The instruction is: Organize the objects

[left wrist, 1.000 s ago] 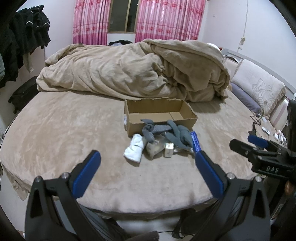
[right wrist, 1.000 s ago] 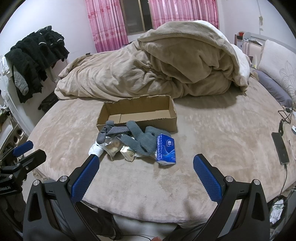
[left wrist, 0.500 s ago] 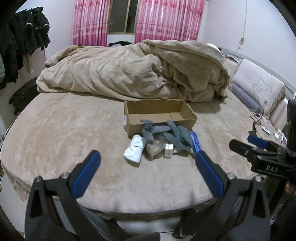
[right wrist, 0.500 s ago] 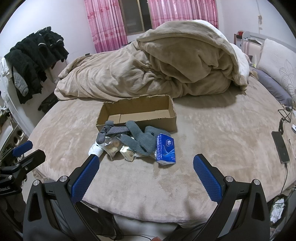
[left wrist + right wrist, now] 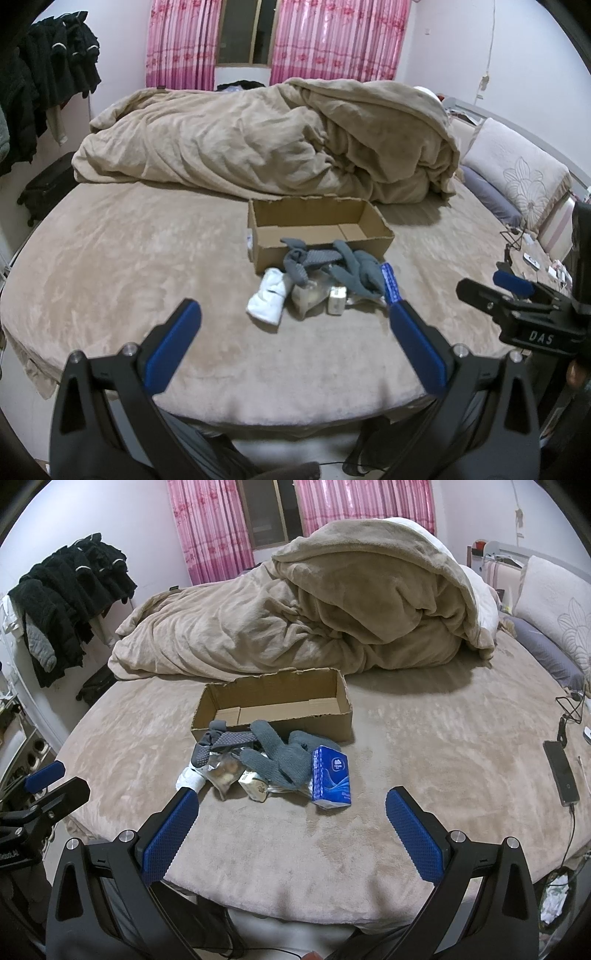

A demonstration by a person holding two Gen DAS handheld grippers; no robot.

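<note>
A small heap of loose things lies on the bed [image 5: 110,258] just in front of an open cardboard box [image 5: 319,230], touching its near wall: grey gloves [image 5: 280,757] draped over the top, a white sock [image 5: 267,299] at the left end of the heap, a blue tissue pack [image 5: 330,775] standing at the right end, and a few small wrapped packets [image 5: 255,784] under the gloves, too crumpled to tell apart. The box sits upright near the middle of the beige bed cover, and nothing shows inside it. Behind it a rumpled beige blanket [image 5: 266,147] is piled across the far half of the bed. The left gripper [image 5: 293,328] hangs over the near edge of the bed, its blue pads spread wide apart with nothing between them, pointing at the heap from a short way off. The right gripper [image 5: 291,812] is held the same way, fingers wide apart and holding nothing, level with the bed's near edge. A phone [image 5: 561,768] on a cable lies near the right edge of the bed, well apart from the heap. Pillows [image 5: 517,177] rest at the right side, dark clothes [image 5: 70,602] hang at the left wall, and pink curtains [image 5: 332,40] frame a window at the back.
</note>
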